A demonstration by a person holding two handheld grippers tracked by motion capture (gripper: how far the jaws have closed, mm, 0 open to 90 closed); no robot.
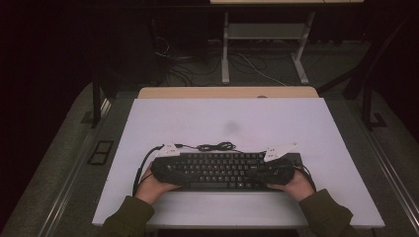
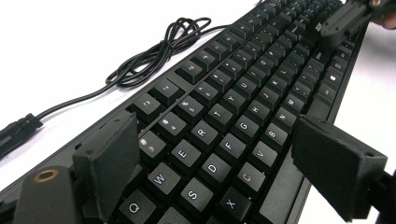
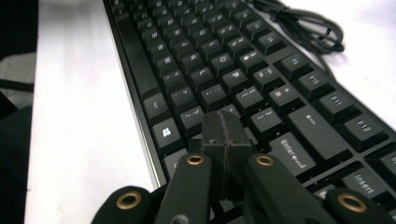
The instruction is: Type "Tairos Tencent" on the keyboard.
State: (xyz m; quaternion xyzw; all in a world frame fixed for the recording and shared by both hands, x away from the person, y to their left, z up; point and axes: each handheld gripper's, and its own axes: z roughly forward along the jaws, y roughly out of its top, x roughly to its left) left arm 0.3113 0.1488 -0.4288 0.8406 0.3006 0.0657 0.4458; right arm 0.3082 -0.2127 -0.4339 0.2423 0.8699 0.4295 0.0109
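Observation:
A black keyboard (image 1: 222,170) lies near the front of the white table top (image 1: 227,118), with its coiled cable (image 1: 217,146) just behind it. My left gripper (image 1: 165,168) hovers over the keyboard's left end. Its jaws (image 2: 219,163) stand open, wide apart above the letter keys (image 2: 212,140), one fingertip by the number row and the other at the front edge, with no pad pressing. My right gripper (image 1: 281,170) is at the keyboard's right end. It (image 3: 225,135) is shut, pads together, with its tip just above the keys beside the Enter key (image 3: 292,154); whether it touches a key I cannot tell.
The cable's plug end (image 2: 18,130) lies on the table to the left of the keyboard. Beyond the table's wooden far edge (image 1: 227,92) are a dark floor, loose wires and a white desk frame (image 1: 264,49). Both sleeves come in at the front edge.

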